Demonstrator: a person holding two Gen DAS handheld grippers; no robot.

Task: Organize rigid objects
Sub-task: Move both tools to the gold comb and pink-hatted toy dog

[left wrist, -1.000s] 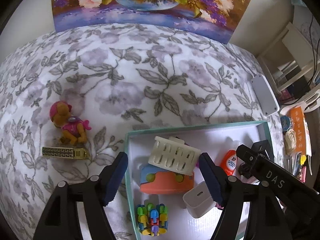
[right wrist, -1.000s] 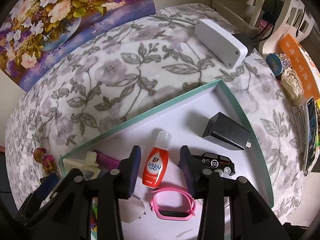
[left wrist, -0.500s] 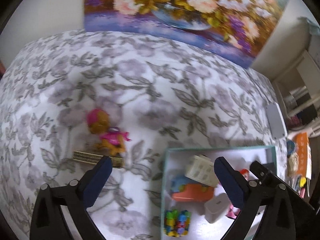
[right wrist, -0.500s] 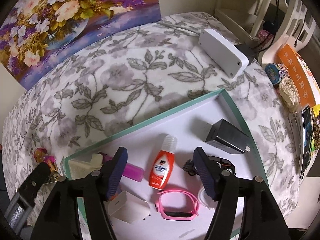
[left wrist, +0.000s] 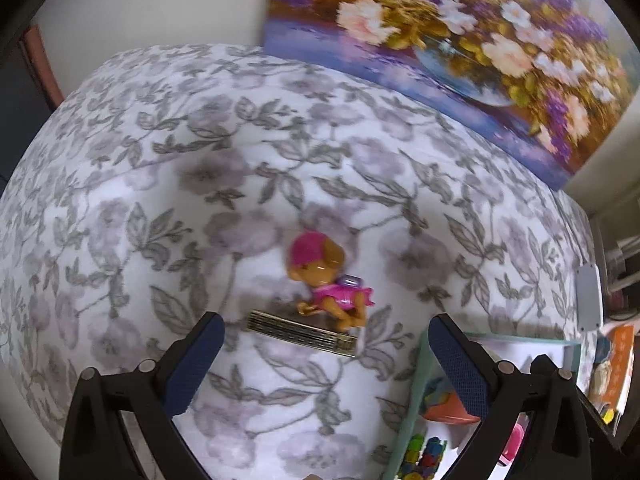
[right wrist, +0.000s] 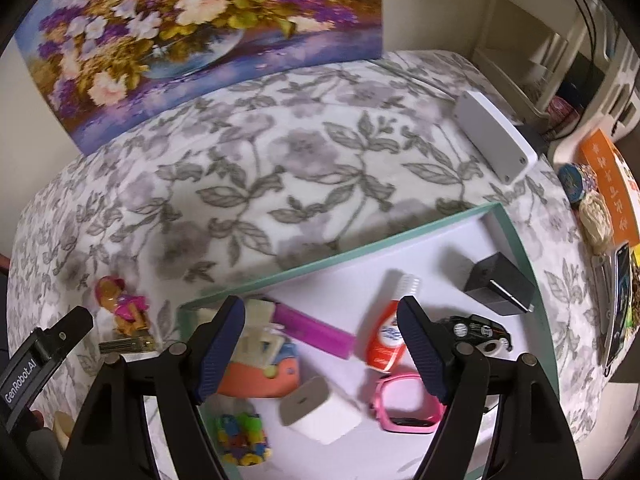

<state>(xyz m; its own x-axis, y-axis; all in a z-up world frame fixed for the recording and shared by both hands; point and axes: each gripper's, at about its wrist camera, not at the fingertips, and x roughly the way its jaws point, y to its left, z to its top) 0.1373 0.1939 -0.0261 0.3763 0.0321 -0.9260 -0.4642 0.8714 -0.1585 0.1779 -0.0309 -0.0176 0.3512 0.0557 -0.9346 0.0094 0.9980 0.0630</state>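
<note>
Left wrist view: the left hand-held gripper [left wrist: 322, 356] hangs with its jaws spread wide and nothing between them, above the floral blanket [left wrist: 200, 184]. A toy dog figure [left wrist: 324, 280] in a pink cap and pink outfit lies on the blanket just ahead of the gripper, and a flat gold-patterned bar [left wrist: 300, 333] lies touching its near side (this frame is motion-blurred, so finer detail is unreadable). The teal-rimmed tray [left wrist: 416, 392] shows at lower right, beside the right finger.

Right wrist view: the right hand-held gripper [right wrist: 320, 352] is also spread wide and holds nothing, poised over the tray. In the tray sit a red bottle with a white cap [right wrist: 390, 340], a purple stick [right wrist: 316, 330], a white charger cube [right wrist: 318, 414], a pink watch band [right wrist: 408, 404], a black toy car [right wrist: 478, 330], a black adapter [right wrist: 500, 288], an orange piece with a cream slotted part on top [right wrist: 260, 372], and a multicoloured block cluster [right wrist: 242, 438]. A white box [right wrist: 496, 136] rests on the blanket behind the tray's far corner. A flower painting [right wrist: 200, 28] leans at the back.
</note>
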